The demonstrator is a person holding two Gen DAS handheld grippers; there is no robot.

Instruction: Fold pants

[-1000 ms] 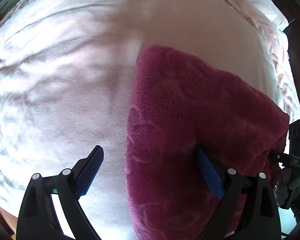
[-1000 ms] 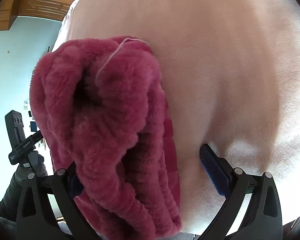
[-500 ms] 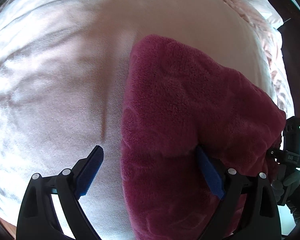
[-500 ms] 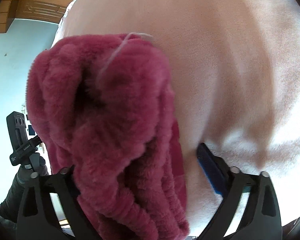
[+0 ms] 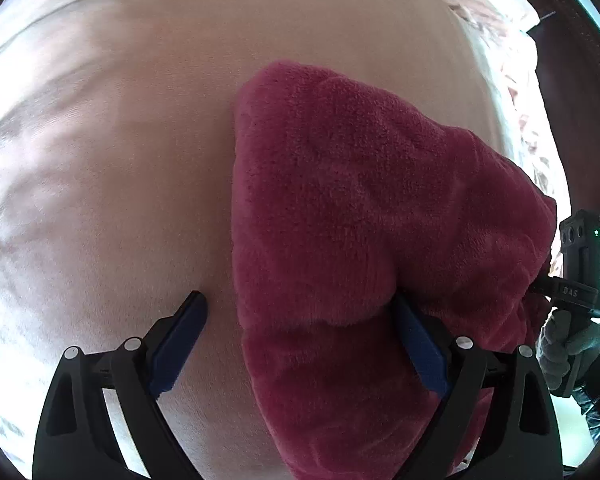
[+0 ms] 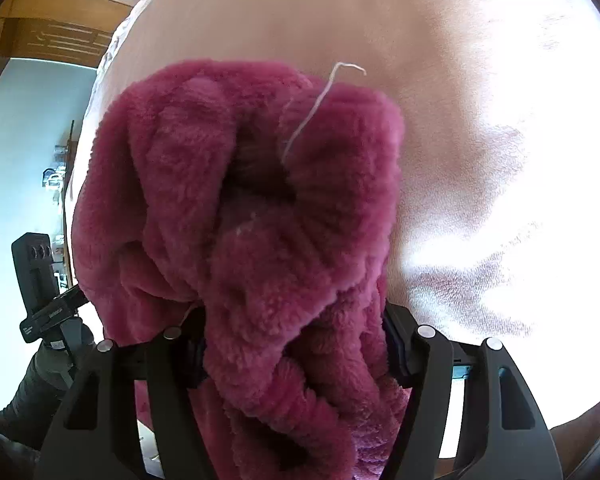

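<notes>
The pants (image 5: 372, 232) are thick, dark pink fleece, lying in a folded heap on a pale pink bed cover (image 5: 112, 184). My left gripper (image 5: 304, 344) is open, its jaws wide apart; the edge of the pants lies between them, against the right blue pad (image 5: 420, 348). In the right wrist view the bunched waistband end of the pants (image 6: 260, 248) fills the middle, with a loose white thread (image 6: 320, 108) on top. My right gripper (image 6: 296, 344) is shut on this bunched fleece, which hides both pads.
The bed cover (image 6: 480, 80) stretches out beyond the pants in both views. A crumpled pink quilt (image 5: 512, 60) lies at the far right. The other gripper and gloved hand (image 5: 576, 292) show at the right edge. A wooden cabinet (image 6: 60, 20) stands off the bed.
My right gripper has closed on the bunched fleece; its blue right pad, visible before, is now covered. The left gripper has stayed open and moved closer along the pants edge.
</notes>
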